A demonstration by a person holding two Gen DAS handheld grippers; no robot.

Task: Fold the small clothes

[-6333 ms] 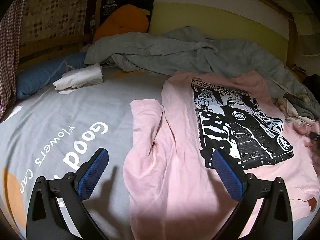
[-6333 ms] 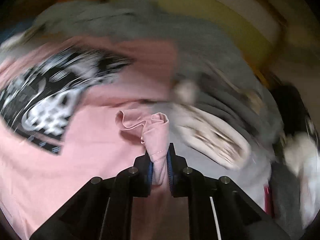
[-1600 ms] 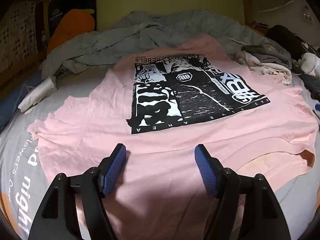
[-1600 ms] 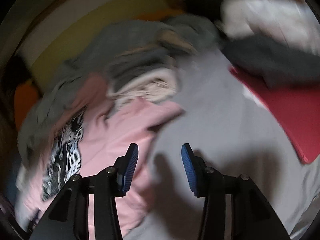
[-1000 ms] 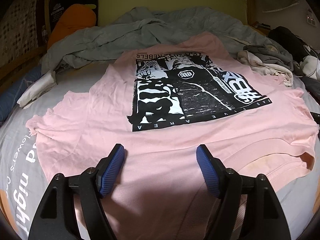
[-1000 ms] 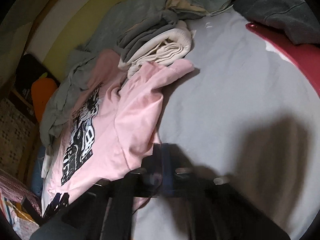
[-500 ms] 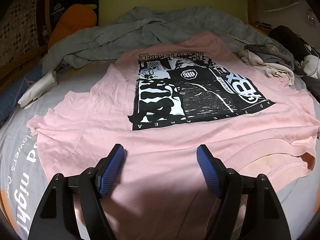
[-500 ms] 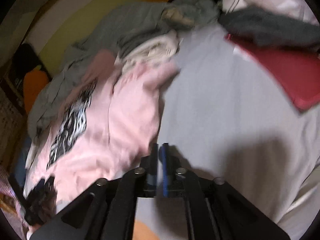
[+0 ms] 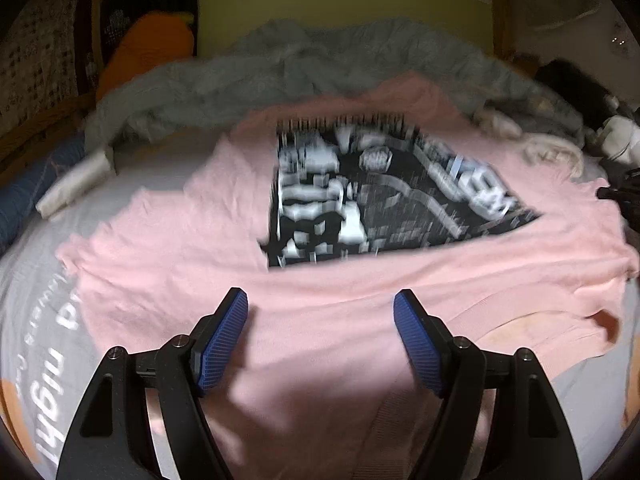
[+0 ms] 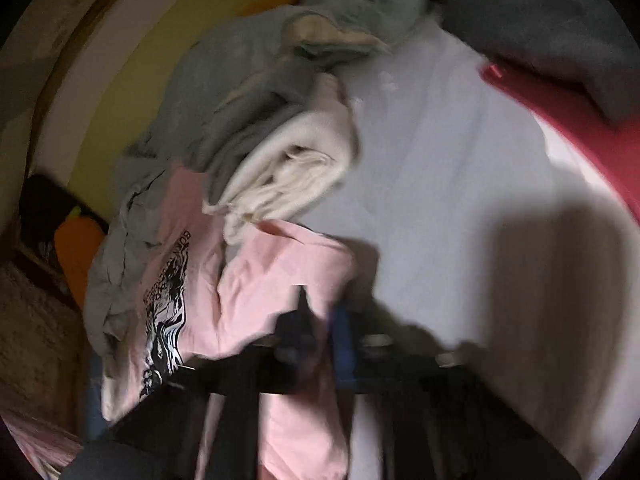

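A pink T-shirt with a black and white print lies spread flat on the grey bed sheet, collar end nearest me. My left gripper is open, its blue pads just above the shirt near the collar, holding nothing. In the right wrist view the shirt shows again with its sleeve edge at my right gripper. That view is blurred; the jaws look nearly together at the sleeve edge, but I cannot tell whether they hold cloth.
A crumpled grey blanket lies along the headboard with an orange cushion at the left. A folded white cloth lies left. Grey and cream clothes are piled beside the sleeve. A red item lies right.
Both views have gone blurry with motion. The right gripper has moved onto the shirt's right sleeve edge. The left gripper stays open over the collar end.
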